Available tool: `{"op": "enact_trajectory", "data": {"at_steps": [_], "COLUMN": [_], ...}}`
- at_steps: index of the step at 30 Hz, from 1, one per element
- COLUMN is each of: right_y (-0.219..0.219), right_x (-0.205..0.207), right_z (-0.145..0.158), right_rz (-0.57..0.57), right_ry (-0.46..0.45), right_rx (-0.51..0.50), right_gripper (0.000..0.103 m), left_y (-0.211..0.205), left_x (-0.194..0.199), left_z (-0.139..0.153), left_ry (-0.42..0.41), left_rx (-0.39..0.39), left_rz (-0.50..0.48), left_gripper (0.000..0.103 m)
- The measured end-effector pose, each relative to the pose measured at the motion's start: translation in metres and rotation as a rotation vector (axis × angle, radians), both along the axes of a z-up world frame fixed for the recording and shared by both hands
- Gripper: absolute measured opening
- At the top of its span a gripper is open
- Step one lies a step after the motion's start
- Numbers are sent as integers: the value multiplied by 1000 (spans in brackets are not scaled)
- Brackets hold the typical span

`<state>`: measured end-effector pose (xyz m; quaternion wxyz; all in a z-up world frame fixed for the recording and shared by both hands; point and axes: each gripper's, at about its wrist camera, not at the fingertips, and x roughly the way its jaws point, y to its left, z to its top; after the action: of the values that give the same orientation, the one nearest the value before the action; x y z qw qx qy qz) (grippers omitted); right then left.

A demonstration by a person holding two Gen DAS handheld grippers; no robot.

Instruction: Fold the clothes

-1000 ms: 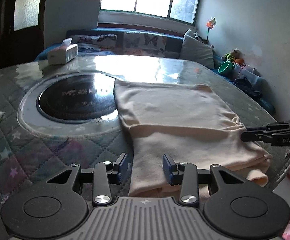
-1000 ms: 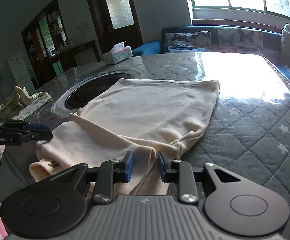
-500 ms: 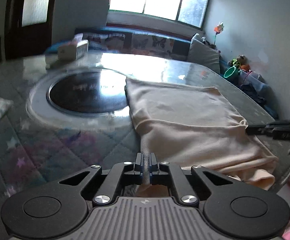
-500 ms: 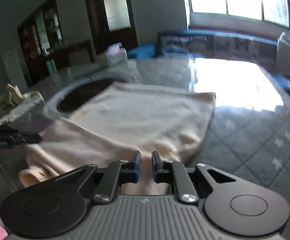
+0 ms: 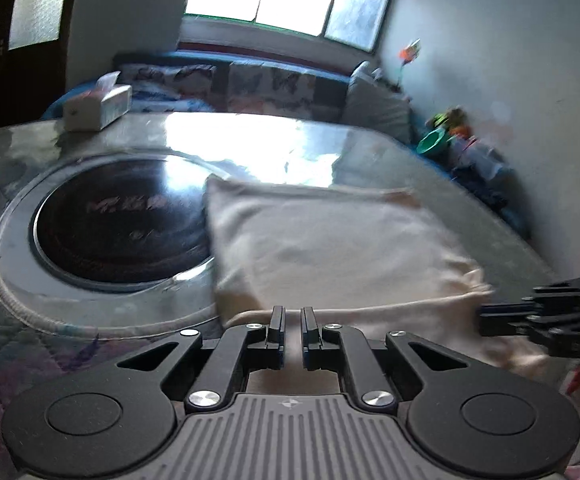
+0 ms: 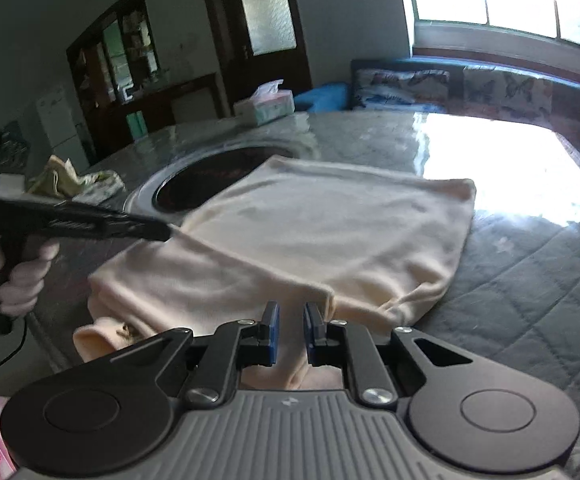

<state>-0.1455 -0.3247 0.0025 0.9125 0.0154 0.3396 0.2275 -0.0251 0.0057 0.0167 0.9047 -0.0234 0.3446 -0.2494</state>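
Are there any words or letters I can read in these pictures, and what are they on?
No text here reads clearly.
Red lettering on the round black cooktop: too blurred to read.
White print on the side of the left gripper: too blurred.
Tissue box: no readable print.

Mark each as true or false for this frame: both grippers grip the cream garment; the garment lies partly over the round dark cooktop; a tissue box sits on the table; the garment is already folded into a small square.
1. Both the left gripper and the right gripper are closed on the cream garment's near edge. True.
2. The garment overlaps the round dark cooktop. True, at its rim.
3. The tissue box sits on the garment. False: it stands apart on the table, at the far side.
4. The garment is folded into a small square. False: it lies mostly spread out.
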Motion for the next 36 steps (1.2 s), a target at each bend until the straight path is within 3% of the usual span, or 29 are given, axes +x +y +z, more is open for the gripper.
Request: {"op": "enact_trajectory", "data": {"at_steps": [6, 10, 13, 20, 23, 27, 29, 31, 36], "right_y": [0, 3, 6, 11, 10, 12, 13, 11, 9], "right_x": [0, -7, -18, -32, -36, -33, -36, -41, -53], "right_z": [-1, 7, 15, 7, 10, 4, 5, 11, 20], "right_rz": [10, 40, 93, 125, 117, 120, 131, 129, 146], "right_ry": [7, -12, -19, 21, 1, 13, 2, -12, -25], "right_rx": [-19, -41, -57, -107, -94, -102, -112, -107, -142], "right_gripper": [13, 13, 13, 14, 14, 14, 22, 24, 27], "left_y": [18, 12, -2, -13, -11, -8, -6, -4, -10], "left_x": [-1, -16, -28, -45, -57, -71, -81, -93, -120], "left_z": [-1, 15, 16, -2, 0, 4, 6, 8, 4], "left_ry": [-19, -84, -87, -54, -72, -107, -133, -163, -259], "left_rx": [2, -8, 18, 104, 126, 183, 230, 280, 377], "left_rz": [53, -33, -131, -211, -236, -256, -283, -316, -447], "left_gripper": [10, 10, 10, 10, 16, 17, 22, 35, 37]}}
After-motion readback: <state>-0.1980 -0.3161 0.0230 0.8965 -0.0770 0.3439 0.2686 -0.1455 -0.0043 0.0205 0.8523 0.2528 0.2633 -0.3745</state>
